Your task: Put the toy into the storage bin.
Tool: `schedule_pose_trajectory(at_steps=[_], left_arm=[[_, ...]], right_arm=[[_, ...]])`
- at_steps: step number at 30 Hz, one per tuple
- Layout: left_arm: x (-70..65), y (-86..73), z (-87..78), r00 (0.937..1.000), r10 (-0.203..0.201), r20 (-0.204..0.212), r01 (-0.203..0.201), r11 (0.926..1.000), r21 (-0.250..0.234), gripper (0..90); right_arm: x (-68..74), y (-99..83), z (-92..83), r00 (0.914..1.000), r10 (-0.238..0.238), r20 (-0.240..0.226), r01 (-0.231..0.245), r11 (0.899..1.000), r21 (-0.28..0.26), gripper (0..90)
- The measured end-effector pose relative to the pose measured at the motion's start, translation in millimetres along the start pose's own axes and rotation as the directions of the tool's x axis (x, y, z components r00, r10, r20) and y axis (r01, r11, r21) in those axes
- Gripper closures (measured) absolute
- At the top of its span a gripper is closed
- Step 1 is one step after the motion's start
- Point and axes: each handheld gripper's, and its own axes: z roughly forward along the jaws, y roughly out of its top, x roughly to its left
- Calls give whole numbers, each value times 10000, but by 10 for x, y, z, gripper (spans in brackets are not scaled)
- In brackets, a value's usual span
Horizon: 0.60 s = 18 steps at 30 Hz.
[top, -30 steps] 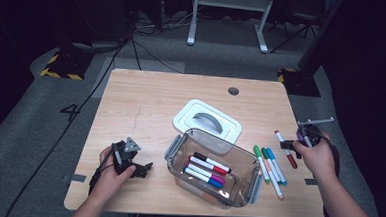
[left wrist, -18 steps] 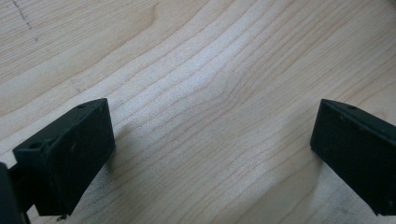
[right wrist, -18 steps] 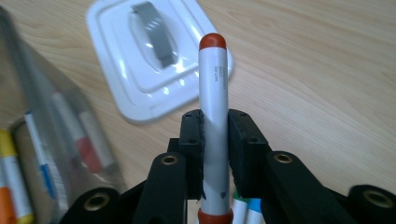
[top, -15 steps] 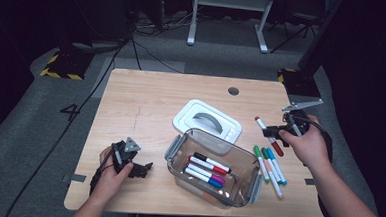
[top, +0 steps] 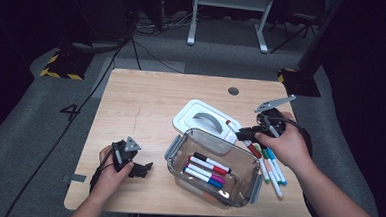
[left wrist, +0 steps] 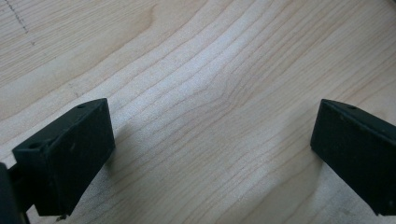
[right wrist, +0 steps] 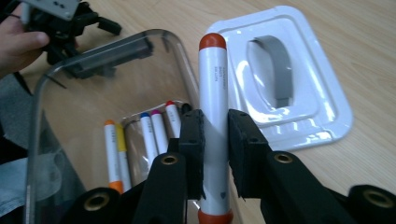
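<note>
— What have my right jaws got?

— In the right gripper view the right gripper is clamped on a white marker with red caps, pads pressing both sides of its barrel, the marker running up the middle of the frame.

— And where is that in the high view?

— Right of centre: the marker sits over the far right corner of the clear container, with the white lid just above it.

— My left one?

— The left gripper, lower left, rests on the table; its jaws stand wide apart, holding nothing.

— Other markers?

— Several lie in the container, more on the table at its right.
</note>
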Motion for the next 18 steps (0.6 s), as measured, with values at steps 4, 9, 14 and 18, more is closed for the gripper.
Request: schedule_pose_trajectory(at_steps=[4, 9, 14, 18], left_arm=[[0, 0, 1, 10000, 1, 16, -1, 10000, -2, 1], [0, 0, -1, 10000, 16, -14, -16, 10000, 2, 2], [0, -1, 0, 10000, 13, -12, -13, 10000, -3, 2], [0, 0, 0, 10000, 14, -4, -14, 10000, -2, 2]], right_arm=[[150, 47, 115, 9979, -300, -571, 311, 9994, 182, 770], [317, 74, 271, 9909, -612, -1198, 674, 9966, 481, 770], [436, 63, 450, 9799, -695, -1872, 844, 9937, 730, 770], [497, 30, 603, 9717, -655, -2271, 916, 9901, 1061, 770]])
